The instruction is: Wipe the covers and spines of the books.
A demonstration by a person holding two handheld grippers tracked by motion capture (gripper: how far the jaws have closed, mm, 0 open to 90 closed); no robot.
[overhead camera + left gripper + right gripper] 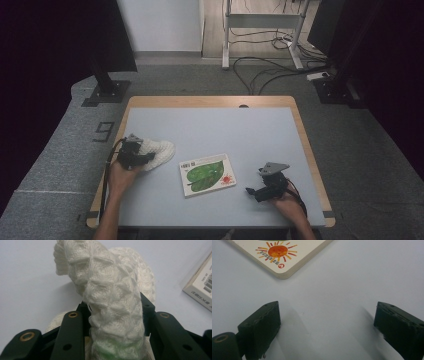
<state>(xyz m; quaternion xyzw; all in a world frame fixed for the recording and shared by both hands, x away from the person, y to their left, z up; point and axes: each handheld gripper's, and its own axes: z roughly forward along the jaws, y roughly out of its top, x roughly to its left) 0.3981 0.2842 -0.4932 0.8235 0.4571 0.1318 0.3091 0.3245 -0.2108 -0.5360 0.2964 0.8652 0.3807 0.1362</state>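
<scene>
Left gripper view: a white knitted cloth (pixel 110 302) is being pinched between the left gripper's (pixel 113 315) narrowly parted jaws, bunched upright; right gripper (pixel 327 320) is being held wide open, empty.

A high camera looks forward and down over the whole table (pixel 210 127). The left gripper camera sits close behind a white knit cloth (pixel 112 302); the right hovers near the tabletop. All share the picture book (pixel 207 174).

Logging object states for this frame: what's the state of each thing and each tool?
White knitted cloth: bunched on the table, a fold pinched in the left tool.
Left tool: shut on the cloth.
Picture book: closed, flat, untouched.
Right tool: open, holding nothing, over bare table.
</scene>
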